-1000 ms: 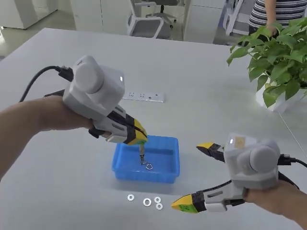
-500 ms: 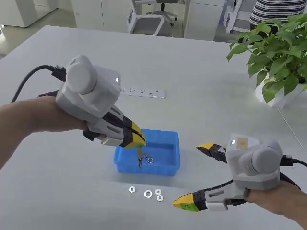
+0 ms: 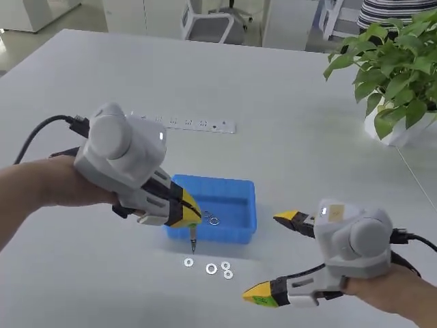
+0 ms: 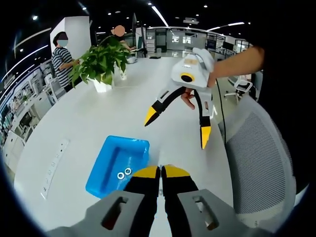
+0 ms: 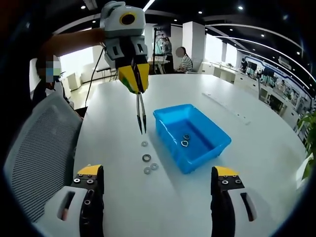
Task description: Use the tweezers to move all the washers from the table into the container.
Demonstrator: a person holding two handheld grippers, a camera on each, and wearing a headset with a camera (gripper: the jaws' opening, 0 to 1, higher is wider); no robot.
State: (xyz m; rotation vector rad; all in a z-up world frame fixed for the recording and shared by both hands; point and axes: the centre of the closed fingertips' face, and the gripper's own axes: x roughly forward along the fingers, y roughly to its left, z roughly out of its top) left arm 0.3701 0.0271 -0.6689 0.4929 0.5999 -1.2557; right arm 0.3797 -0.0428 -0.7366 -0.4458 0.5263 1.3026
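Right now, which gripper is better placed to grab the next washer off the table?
Left. The left gripper is shut on the tweezers, whose tips are close to the loose washers in front of the container. The right gripper is open and empty, off to the side.

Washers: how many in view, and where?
6. Two washers lie in the bin; four lie on the table beside it: one by the tip of the tweezers, three clustered. None seems hidden.
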